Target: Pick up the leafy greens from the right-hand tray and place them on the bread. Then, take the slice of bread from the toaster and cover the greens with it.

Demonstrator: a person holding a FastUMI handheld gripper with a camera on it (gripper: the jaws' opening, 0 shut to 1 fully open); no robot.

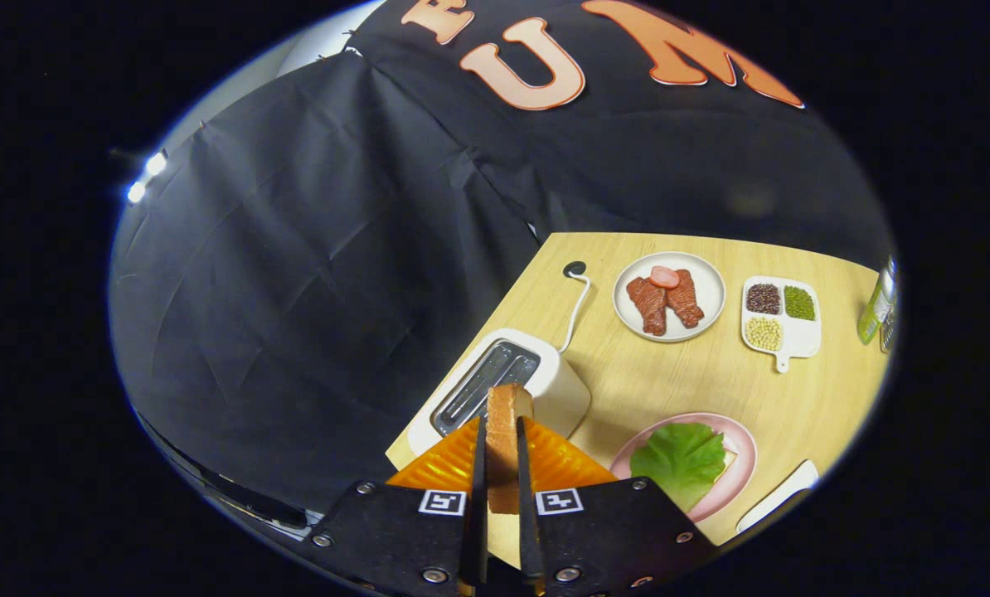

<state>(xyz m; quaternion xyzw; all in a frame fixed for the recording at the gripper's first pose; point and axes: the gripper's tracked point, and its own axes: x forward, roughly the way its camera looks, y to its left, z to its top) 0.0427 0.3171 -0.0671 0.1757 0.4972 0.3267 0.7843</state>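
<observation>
Gripping an upright golden-brown slice of bread (507, 439) between both fingers, the tongs (502, 497) hold it above the white toaster (545, 381) at the wooden table's (710, 381) edge, beside green lettuce (680, 460) on a pink plate (740, 477).

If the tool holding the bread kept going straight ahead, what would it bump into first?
Probably the toaster. The tool is shut on the bread slice, and the toaster sits just beyond the bread, though depth is hard to judge here.

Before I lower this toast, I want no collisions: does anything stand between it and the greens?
Nothing visible does. The gripper is shut on the brown toast slice; bare wooden table separates it from the green leaf on the pink plate.
</observation>
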